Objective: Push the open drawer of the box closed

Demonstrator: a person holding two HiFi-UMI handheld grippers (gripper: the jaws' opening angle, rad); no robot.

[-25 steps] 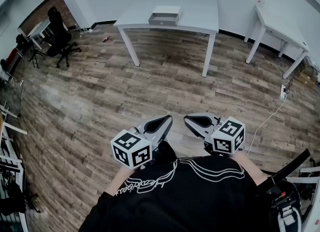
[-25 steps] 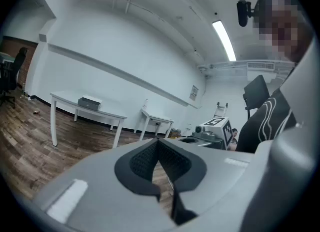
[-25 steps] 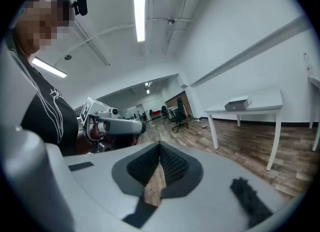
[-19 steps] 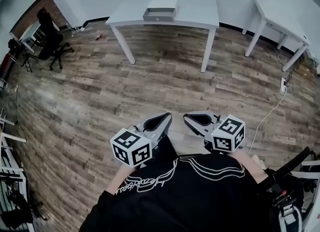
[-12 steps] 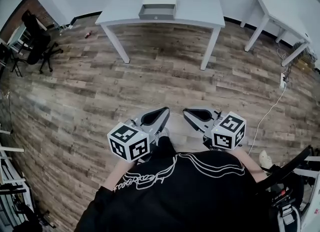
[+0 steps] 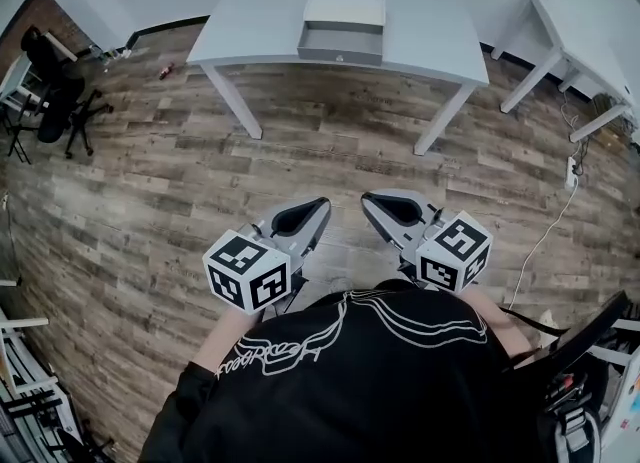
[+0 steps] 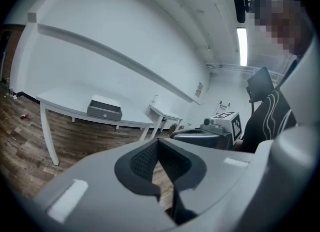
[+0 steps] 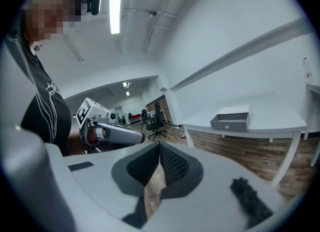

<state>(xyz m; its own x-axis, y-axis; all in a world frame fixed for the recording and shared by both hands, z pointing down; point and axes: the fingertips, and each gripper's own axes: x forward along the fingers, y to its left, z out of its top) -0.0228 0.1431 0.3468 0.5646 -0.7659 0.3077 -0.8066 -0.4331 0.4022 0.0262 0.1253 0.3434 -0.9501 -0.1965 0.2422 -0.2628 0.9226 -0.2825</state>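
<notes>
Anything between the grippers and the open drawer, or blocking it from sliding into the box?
Nothing visible. Only bare wood floor lies between the left gripper, the right gripper and the white table. The drawer faces them at the table's near edge, with nothing in front of it.

We counted two grippers, the left gripper point(image 6: 322, 205) and the right gripper point(image 6: 368, 201). There were two white benches: the bench point(image 6: 430, 31) carrying things and a second bench point(image 6: 575, 36) to its right. On the bench stood one box point(image 6: 342, 13) with one drawer point(image 6: 340, 44). Left of the bench we saw one black office chair point(image 6: 55, 91) and one small red object point(image 6: 165, 73); right of it, one white cable point(image 6: 545, 241).
</notes>
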